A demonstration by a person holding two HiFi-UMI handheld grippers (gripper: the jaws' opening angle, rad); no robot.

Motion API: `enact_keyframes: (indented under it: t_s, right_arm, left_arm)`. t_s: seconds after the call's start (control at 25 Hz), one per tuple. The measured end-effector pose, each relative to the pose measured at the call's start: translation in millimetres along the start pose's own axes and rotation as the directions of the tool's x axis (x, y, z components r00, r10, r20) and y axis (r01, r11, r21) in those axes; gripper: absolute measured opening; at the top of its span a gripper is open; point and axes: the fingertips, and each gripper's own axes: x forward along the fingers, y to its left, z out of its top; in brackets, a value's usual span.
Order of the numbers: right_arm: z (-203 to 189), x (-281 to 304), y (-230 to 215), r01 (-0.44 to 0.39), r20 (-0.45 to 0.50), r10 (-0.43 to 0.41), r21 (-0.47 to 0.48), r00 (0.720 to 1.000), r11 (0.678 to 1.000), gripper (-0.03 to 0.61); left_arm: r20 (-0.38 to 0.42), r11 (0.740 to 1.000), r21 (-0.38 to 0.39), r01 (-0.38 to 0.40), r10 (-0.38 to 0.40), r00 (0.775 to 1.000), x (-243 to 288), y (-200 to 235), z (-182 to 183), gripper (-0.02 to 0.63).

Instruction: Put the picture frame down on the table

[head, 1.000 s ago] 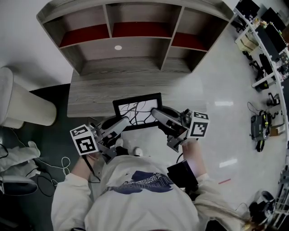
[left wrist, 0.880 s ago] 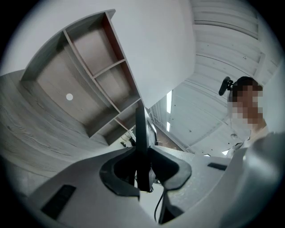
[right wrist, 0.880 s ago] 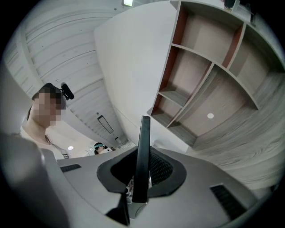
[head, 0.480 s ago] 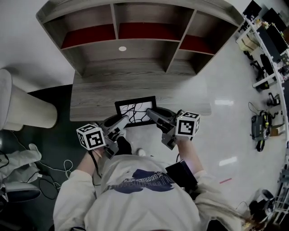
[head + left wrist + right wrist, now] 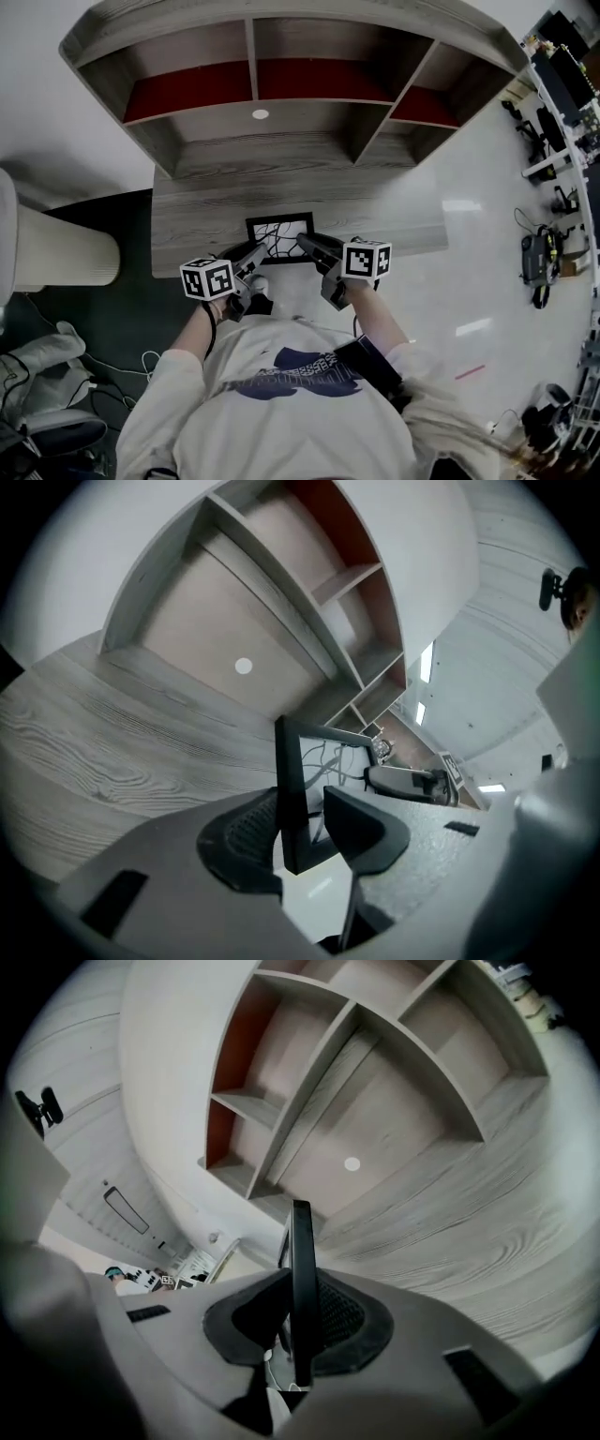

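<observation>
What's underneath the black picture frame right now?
The grey wood-grain table lies beneath the black rectangular picture frame; its near corner overhangs pale floor. Whether it touches the tabletop is covered.

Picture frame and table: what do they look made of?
The picture frame has a matte black border, plastic or painted wood, unclear which; no shine shows. The table shows grey wood grain with a flat, even finish, likely laminate or veneer.

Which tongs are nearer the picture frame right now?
Right. The right tongs are clamped on the picture frame; the left tongs have just been opening and straddle its other edge without gripping.
</observation>
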Motion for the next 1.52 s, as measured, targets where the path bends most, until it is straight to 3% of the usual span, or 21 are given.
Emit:
enact_keyframes:
  t_s: [0.56,0.92,1.52]
  right_arm:
    - [15.5,83.1,-58.9,0.123,-0.059,-0.118,0.085,0.991,0.989,0.061]
    - [12.1,106.0,-82.4,0.159,-0.076,-0.149,0.156,0.986,0.975,0.063]
    - [9.3,141.9,-111.8,0.259,-0.108,-0.245,0.151,0.963,0.954,0.087]
  left_arm:
    - [-0.142,0.998,-0.053,-0.044,0.036,0.989,38.3,94.1,25.7,0.138]
    - [-0.189,0.995,-0.079,-0.062,0.046,0.981,48.4,122.1,26.0,0.140]
    - [-0.256,0.989,-0.091,-0.118,0.091,0.962,59.3,161.8,31.0,0.141]
